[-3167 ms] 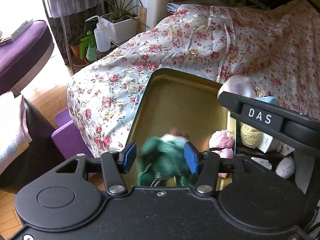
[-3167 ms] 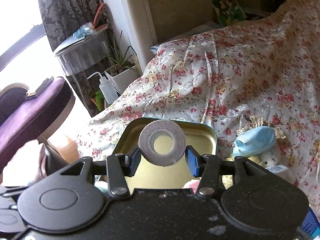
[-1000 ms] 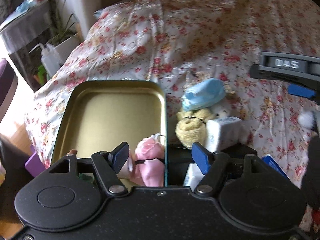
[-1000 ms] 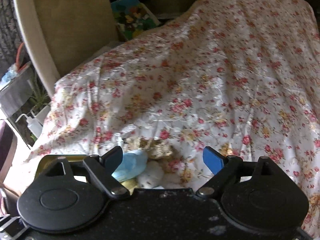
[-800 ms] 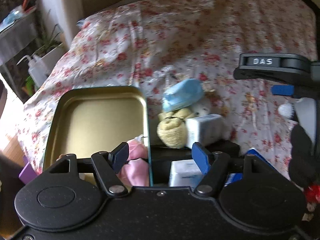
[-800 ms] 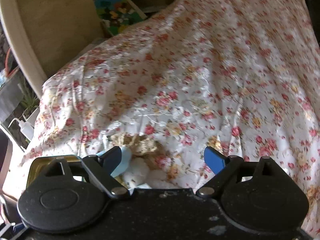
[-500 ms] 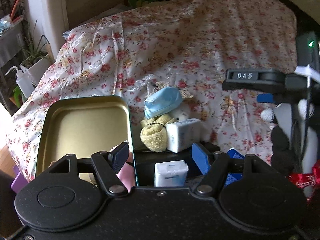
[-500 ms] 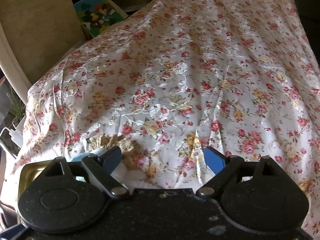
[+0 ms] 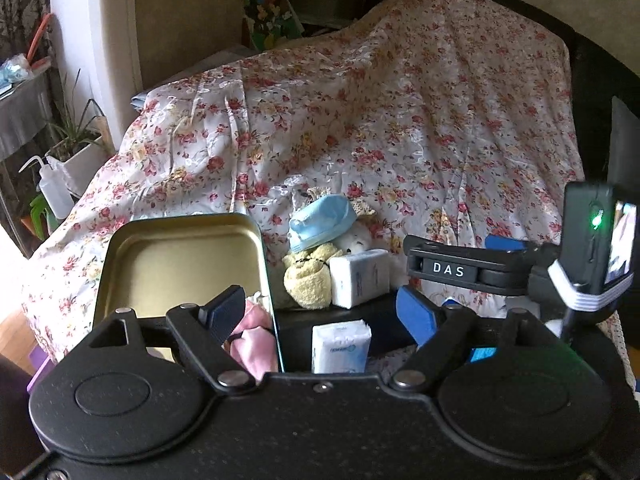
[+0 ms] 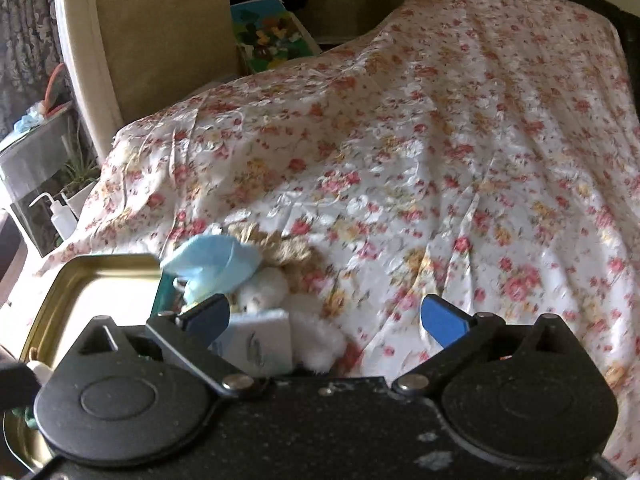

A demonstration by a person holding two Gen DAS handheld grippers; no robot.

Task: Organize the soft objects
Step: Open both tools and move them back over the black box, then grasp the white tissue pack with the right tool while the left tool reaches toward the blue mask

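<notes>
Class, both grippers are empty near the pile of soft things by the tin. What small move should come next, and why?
Probably lower the open left gripper onto the white tissue pack just ahead: its jaws, just opened wider, hold nothing, and the pack lies outside the gold tin.

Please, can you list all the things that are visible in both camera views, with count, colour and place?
tin lid: one, gold inside, upright on the bed at left
pink cloth: one, pink, in front of the lid
face mask: one, light blue, on top of the pile
yellow plush: one, pale yellow, under the mask
white plush: one, white, behind the tissue packs
tissue packs: two, white, one beside the yellow plush, one nearer
bedspread: one, floral, over the bed
squeeze bottle: one, white, far left
left hand-held gripper: one, black, blue pads, open, empty
right hand-held gripper: one, same colours, open, empty
</notes>
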